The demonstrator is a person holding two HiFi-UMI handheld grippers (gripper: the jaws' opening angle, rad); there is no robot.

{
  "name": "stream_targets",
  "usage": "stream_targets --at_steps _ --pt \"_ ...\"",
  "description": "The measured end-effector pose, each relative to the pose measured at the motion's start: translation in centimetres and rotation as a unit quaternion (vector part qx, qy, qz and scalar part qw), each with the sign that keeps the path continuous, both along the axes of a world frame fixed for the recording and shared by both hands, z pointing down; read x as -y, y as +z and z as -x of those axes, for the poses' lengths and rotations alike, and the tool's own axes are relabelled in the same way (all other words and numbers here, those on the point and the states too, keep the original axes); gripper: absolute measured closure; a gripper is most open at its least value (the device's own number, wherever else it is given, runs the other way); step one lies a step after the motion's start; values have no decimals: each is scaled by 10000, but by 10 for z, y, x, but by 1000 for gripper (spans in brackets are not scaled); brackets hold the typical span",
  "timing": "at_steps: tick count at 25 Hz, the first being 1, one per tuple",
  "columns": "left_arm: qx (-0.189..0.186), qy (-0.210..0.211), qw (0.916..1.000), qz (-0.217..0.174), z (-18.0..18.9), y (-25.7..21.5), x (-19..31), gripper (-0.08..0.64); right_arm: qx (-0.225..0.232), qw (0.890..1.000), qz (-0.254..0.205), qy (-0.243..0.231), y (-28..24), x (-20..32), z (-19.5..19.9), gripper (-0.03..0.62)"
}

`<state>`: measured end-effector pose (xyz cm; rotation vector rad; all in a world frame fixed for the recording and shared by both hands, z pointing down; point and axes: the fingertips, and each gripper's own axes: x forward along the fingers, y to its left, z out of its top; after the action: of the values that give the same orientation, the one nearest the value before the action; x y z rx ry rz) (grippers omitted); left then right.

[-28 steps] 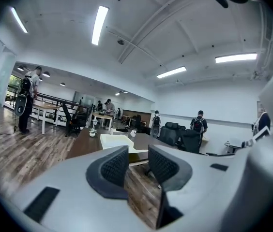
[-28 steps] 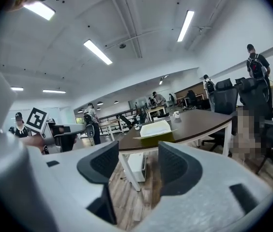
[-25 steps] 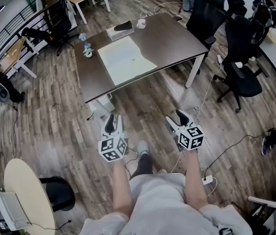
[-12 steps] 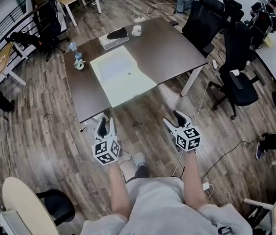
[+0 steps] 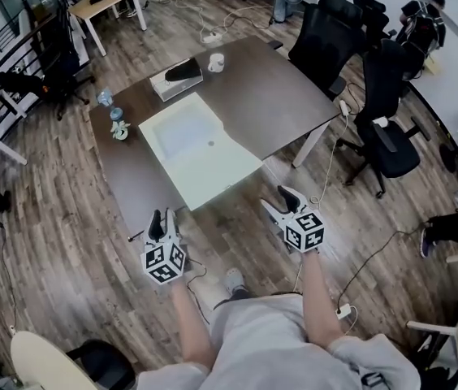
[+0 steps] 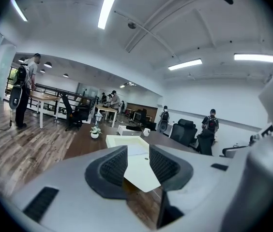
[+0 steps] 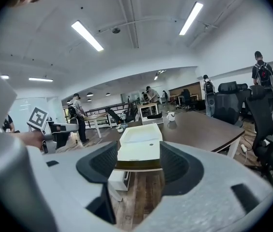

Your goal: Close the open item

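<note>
- Head view: the person stands on the wood floor short of the tabletop (image 5: 286, 88), so both tools are carried low and forward, not yet over it.
- The pale flat box (image 5: 196, 149) lies opened out on the near part of the tabletop. Its rimmed half is further in and its flat half reaches the near edge. It is the open item, and nothing is touching it.
- The left claw (image 5: 162, 216) and the right claw (image 5: 280, 200) hang over the floor, either side of the box's near corner. Both point at it, which I judge to be the line-up for an approach.
- A mug (image 5: 216, 62) and a small plant (image 5: 119, 128) stand well apart from the box, out of the way of a fold.
- Left gripper view: the left claw (image 6: 136, 153) stands partly apart with only air between its pads. The box (image 6: 139, 170) shows through the gap, further off, so this claw is aimed but empty.
- Right gripper view: the right claw (image 7: 139, 153) stands wide apart and empty. It frames the box (image 7: 140, 141) squarely at its near edge. The wide gape probably suits taking or pushing a flap.
- The other tool's marker cube (image 7: 38, 116) shows at the left, level with this one.
</note>
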<state>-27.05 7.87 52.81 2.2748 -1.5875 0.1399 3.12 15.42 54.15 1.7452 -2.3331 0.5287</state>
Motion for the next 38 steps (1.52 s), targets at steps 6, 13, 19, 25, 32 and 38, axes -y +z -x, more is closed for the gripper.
stream_targets --at_steps 6,13,19,25,32,38 --pt "-33 151 9998 87 17 22 21 425 202 9994 -210 182 14 21 19 324" --pt "-96 73 9998 141 32 26 39 422 158 9994 -240 217 3 55 15 325" --pt "-142 -243 9994 191 51 35 51 422 -88 9986 -471 -201 -13 98 28 324" --pt "-11 -493 9987 116 45 25 74 407 -33 9958 -501 -769 -15 156 32 324" --pt "467 -299 9980 294 29 53 85 399 -641 9817 -430 -1743 -7 200 -1 324" --pt "1031 500 9920 530 -14 80 79 396 -1361 9486 18 -2855 47 195 -30 321"
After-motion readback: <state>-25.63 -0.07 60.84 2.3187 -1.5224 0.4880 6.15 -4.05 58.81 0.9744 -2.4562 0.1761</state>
